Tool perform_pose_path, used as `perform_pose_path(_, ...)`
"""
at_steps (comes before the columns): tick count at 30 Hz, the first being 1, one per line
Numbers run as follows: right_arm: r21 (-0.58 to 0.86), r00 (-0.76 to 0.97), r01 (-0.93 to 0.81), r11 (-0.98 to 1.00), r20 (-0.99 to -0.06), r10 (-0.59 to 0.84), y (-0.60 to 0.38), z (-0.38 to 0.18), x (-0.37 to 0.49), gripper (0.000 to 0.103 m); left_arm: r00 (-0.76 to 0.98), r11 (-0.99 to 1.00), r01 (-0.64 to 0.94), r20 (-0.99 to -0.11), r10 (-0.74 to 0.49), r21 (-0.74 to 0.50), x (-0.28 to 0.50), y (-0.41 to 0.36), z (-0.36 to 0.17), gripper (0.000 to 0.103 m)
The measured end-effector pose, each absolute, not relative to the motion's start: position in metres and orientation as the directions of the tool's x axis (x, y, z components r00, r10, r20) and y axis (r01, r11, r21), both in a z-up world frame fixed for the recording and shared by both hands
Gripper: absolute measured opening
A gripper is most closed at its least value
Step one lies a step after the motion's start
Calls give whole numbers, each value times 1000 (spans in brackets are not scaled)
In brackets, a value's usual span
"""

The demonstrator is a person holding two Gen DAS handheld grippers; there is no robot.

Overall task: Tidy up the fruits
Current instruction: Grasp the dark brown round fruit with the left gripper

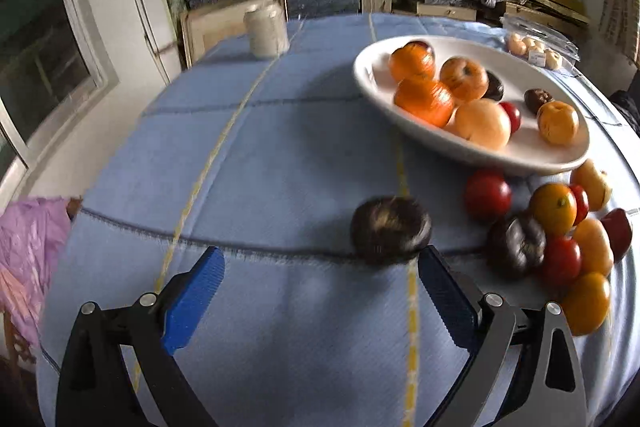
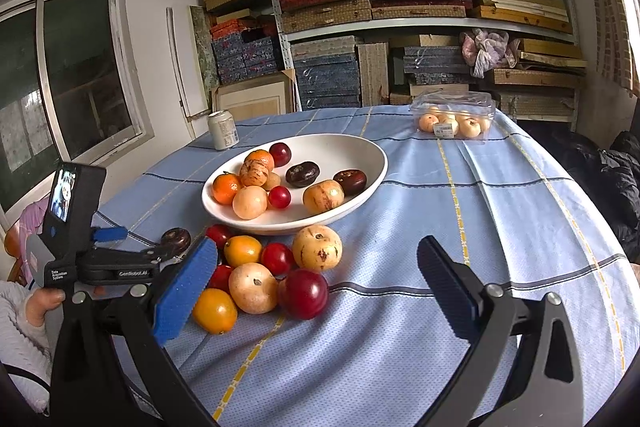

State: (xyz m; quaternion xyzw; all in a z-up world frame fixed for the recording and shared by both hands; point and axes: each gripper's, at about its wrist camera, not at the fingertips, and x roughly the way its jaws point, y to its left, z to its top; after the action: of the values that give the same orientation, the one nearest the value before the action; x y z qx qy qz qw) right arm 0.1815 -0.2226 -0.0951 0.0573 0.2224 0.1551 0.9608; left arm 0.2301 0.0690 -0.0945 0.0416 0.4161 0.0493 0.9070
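My left gripper [image 1: 320, 291] hangs over the blue-clothed surface [image 1: 280, 167] with its jaws spread wide. A dark fruit [image 1: 390, 229] lies on the cloth just ahead of the right-hand finger [image 1: 446, 297]. To the right I see a white bowl [image 1: 532, 155] holding fruit, with a loose pile of fruit [image 1: 560, 239] beside it.

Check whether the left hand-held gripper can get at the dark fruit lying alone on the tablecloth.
Probably yes. The left hand-held gripper is open and the dark fruit lies just ahead, nearer its right finger, with only bare tablecloth between. It would need a slight shift right to centre it.
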Motion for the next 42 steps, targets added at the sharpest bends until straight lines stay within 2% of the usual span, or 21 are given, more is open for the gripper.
perform_pose_path(4, 178, 853, -274, 945, -408, 324, -223, -94, 180, 98, 658, 997, -48, -749, 72, 54, 233, 73, -91, 98)
perform_pose_path(12, 176, 850, -284, 943, -408, 332, -221, -94, 179, 98, 668, 998, 22, -743, 33, 64, 245, 55, -93, 98)
perform_pose_path(20, 174, 849, -285, 943, -411, 332, -220, -94, 179, 98, 642, 1000, 8, -766, -18, -16, 255, 66, -96, 82)
perform_pose_path(25, 172, 846, -288, 942, -415, 335, -218, -95, 179, 98, 636, 1000, 26, -771, -22, -7, 257, 63, -99, 77)
perform_pose_path(30, 160, 838, -301, 940, -425, 341, -215, -98, 178, 98, 635, 999, 51, -771, -45, -16, 256, 61, -100, 60)
perform_pose_path(32, 157, 837, -303, 940, -428, 341, -214, -98, 179, 98, 637, 997, 72, -769, -58, -16, 255, 58, -99, 50)
perform_pose_path(34, 155, 836, -302, 940, -431, 340, -214, -99, 179, 98, 638, 996, 84, -767, -67, -18, 254, 56, -100, 46)
perform_pose_path(38, 158, 831, -307, 939, -437, 345, -213, -99, 179, 98, 639, 996, 83, -766, -74, -27, 253, 57, -99, 45)
perform_pose_path(42, 150, 814, -338, 929, -449, 369, -208, -100, 179, 98, 665, 999, 43, -747, -24, 7, 239, 62, -93, 45)
